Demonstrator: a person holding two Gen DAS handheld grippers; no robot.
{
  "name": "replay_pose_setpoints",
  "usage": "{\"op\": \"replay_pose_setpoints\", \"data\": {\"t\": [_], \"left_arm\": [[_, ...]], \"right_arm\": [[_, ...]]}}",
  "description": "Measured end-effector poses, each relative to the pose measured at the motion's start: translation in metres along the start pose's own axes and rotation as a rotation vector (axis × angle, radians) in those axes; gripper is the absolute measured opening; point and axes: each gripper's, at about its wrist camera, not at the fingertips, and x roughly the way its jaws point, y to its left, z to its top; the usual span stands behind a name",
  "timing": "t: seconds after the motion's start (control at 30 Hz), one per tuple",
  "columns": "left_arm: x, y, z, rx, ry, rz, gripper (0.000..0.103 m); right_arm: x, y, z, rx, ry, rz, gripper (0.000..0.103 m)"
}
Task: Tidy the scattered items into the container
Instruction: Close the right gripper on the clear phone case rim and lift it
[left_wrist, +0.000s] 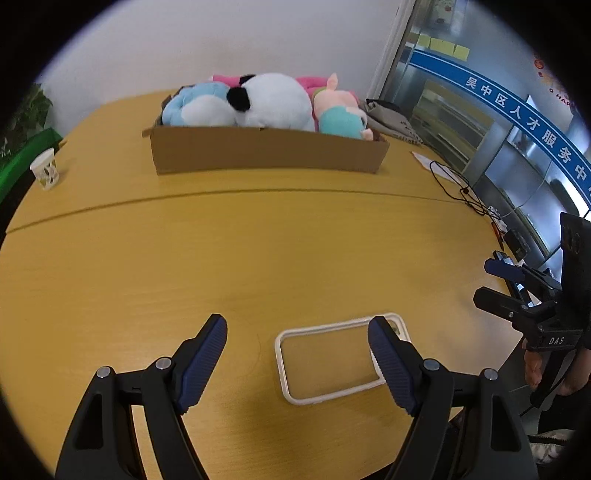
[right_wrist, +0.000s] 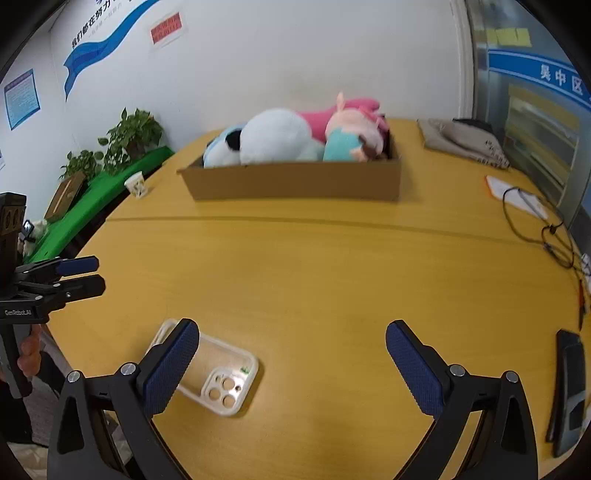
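reaching for the clear phone case (left_wrist: 327, 363) lying flat on the tabletop (left_wrist: 258, 258) near me, well short of the box (left_wrist: 266, 153). left fingers (left_wrist: 207, 354) spread, empty; right fingers (right_wrist: 413, 365) spread too. i'd straddle its narrow sides, pinch the rim squarely.

Office meeting room, long wooden table (left_wrist: 258, 240), wall banners (right_wrist: 99, 55), glass partition (left_wrist: 480, 122), potted plants (right_wrist: 133, 136)
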Motion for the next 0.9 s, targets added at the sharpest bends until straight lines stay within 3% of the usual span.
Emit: {"op": "replay_pose_setpoints", "data": {"t": [0.27,0.5,0.6,0.67,0.73,0.87,0.9], "left_arm": [[0.037,-0.003,-0.026,-0.031,0.096,-0.008,0.079],[0.057,-0.002,-0.033,-0.049,0.142,0.013,0.078],[0.064,-0.002,-0.033,-0.052,0.163,0.028,0.07],[0.068,0.002,-0.034,-0.075,0.177,0.014,0.052],[0.069,0.004,-0.033,-0.081,0.172,0.029,0.041],[0.071,0.011,-0.034,-0.113,0.173,0.053,0.007],[0.071,0.011,-0.033,-0.114,0.176,0.052,0.006]], "right_arm": [[0.042,-0.002,-0.031,0.006,0.146,-0.031,0.1],[0.051,-0.003,-0.039,0.01,0.186,-0.014,0.099],[0.062,0.002,-0.043,0.002,0.219,0.003,0.099],[0.069,0.009,-0.045,-0.005,0.235,0.018,0.099],[0.077,0.018,-0.046,-0.022,0.25,0.03,0.096],[0.085,0.03,-0.048,-0.099,0.26,-0.023,0.077],[0.085,0.03,-0.047,-0.106,0.258,-0.034,0.067]]}}
